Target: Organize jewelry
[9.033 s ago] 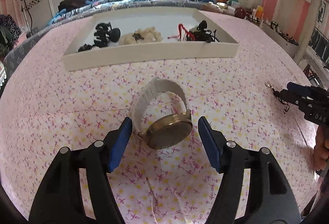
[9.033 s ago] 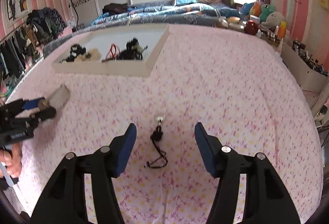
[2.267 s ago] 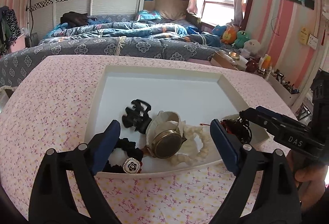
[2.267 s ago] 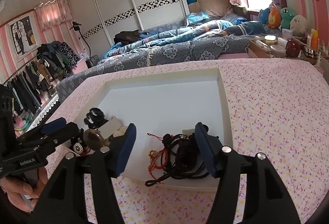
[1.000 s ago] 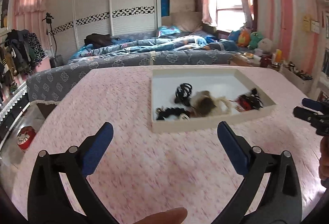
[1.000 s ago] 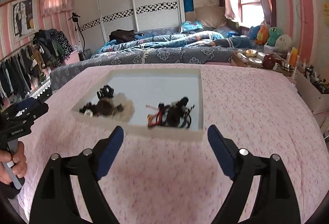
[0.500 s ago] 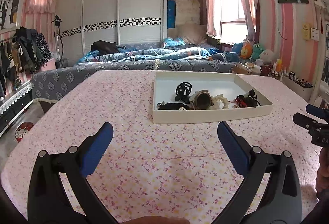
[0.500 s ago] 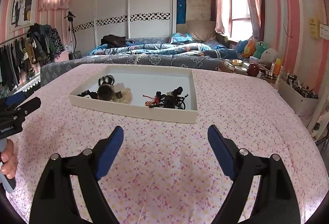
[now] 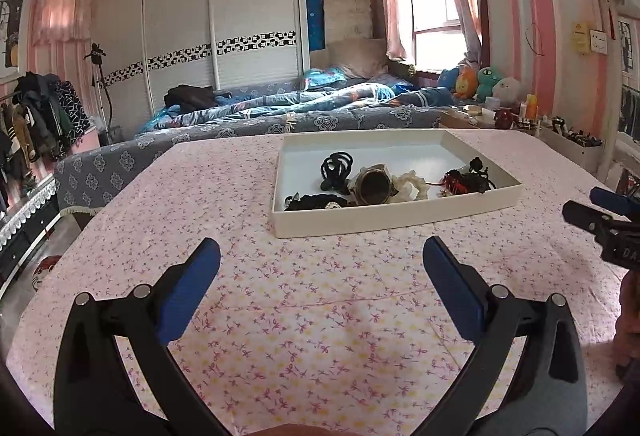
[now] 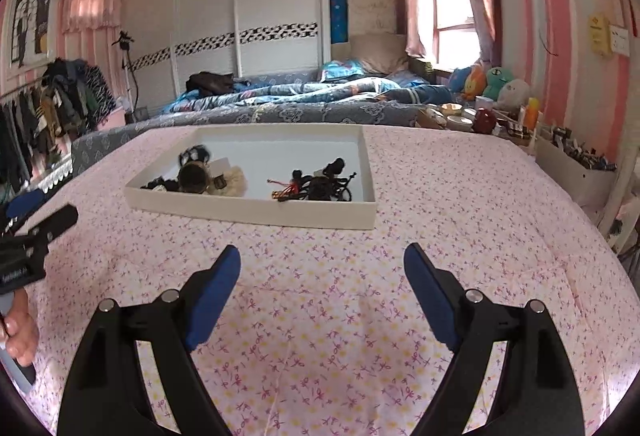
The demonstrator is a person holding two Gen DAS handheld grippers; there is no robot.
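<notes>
The left gripper point(image 9: 320, 268) hangs above the tabletop point(image 9: 304, 316) with its blue pads point(image 9: 188, 288) spread wide apart and nothing between them. The right gripper point(image 10: 322, 272) is likewise spread wide and holds nothing, poised over the pink flowered cloth point(image 10: 460, 203) that covers the tabletop. Each gripper shows at the edge of the other's view: the right one at the right edge of the left wrist view, the left one at the left edge of the right wrist view, gripped by a hand point(image 10: 18, 332).

Beyond both grippers, well apart from them, a shallow white tray point(image 9: 400, 213) rests on the cloth. All the jewelry lies inside it, toward its near wall. At the left sit a black hair claw point(image 9: 336, 165) and, nearer, a black scrunchie point(image 9: 316, 200). Just right of these a watch point(image 9: 372, 185) with a brass-coloured case leans on a cream scrunchie point(image 9: 410, 184). Further right, apart from that group, is a tangle of black and red cords point(image 9: 466, 179).

Past the tabletop is a bed point(image 9: 280, 115) with blue bedding, and a white wardrobe point(image 9: 224, 19) behind it. Plush toys point(image 9: 480, 79) sit by the window at the far right; clothes point(image 10: 48, 103) hang at the left.
</notes>
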